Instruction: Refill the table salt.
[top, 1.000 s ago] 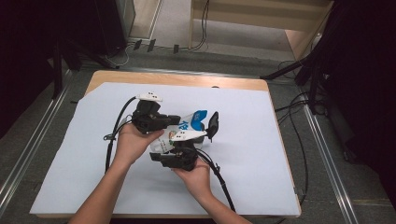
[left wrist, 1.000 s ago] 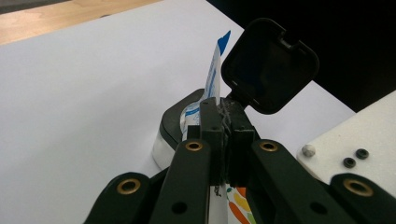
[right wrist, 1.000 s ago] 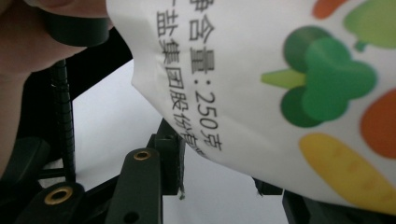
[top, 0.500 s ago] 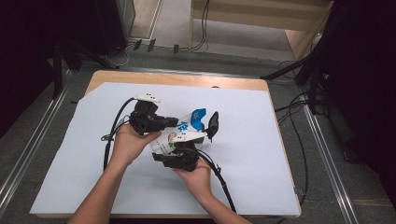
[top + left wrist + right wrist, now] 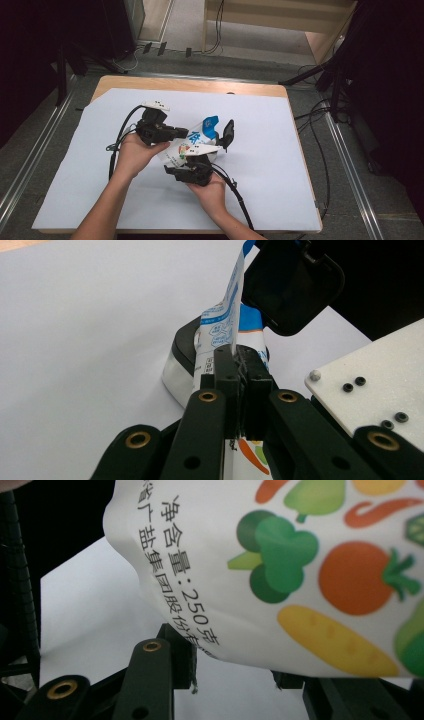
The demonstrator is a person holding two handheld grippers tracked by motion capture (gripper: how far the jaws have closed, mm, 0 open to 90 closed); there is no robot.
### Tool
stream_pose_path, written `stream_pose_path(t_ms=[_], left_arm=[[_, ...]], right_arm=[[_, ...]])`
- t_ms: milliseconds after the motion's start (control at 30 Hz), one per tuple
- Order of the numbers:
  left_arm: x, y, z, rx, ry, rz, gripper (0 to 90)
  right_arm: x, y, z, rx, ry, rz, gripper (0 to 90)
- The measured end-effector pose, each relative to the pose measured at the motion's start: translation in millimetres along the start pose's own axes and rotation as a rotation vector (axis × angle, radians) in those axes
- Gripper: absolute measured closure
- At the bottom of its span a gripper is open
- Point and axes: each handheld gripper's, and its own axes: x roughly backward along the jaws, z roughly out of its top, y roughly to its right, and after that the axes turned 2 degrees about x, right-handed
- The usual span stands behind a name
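Observation:
A white salt bag with a blue top and printed vegetables is held above the white sheet between both grippers. My left gripper comes in from the left and is shut on the bag's thin edge. In the left gripper view its jaws pinch that edge of the bag. My right gripper reaches up from below with the bag's body between its jaws, one black pad standing beyond the blue top. In the right gripper view the bag bulges over the right gripper.
A white sheet covers most of the wooden table. A black cable trails from the right gripper toward the front edge, and another loops left of the left hand. Metal rails and cables lie on the floor around the table.

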Motion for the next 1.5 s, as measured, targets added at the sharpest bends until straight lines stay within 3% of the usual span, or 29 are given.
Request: stream_pose_path(t_ms=[567,1033,1500], left_arm=[[4.1,-1.2,-1.9,-0.008,-0.026,-0.007,89.6],[4.9,-0.9,-2.2,-0.017,-0.076,-0.017,90.0],[13.6,2.0,-6.5,-0.029,-0.11,-0.022,90.0]], right_arm=[[3.4,2.6,-10.2,0.004,0.0,-0.044,62.5],[3.5,8.0,-18.3,-0.033,-0.018,-0.043,65.2],[6.5,10.2,-24.6,-0.04,-0.022,-0.057,69.2]])
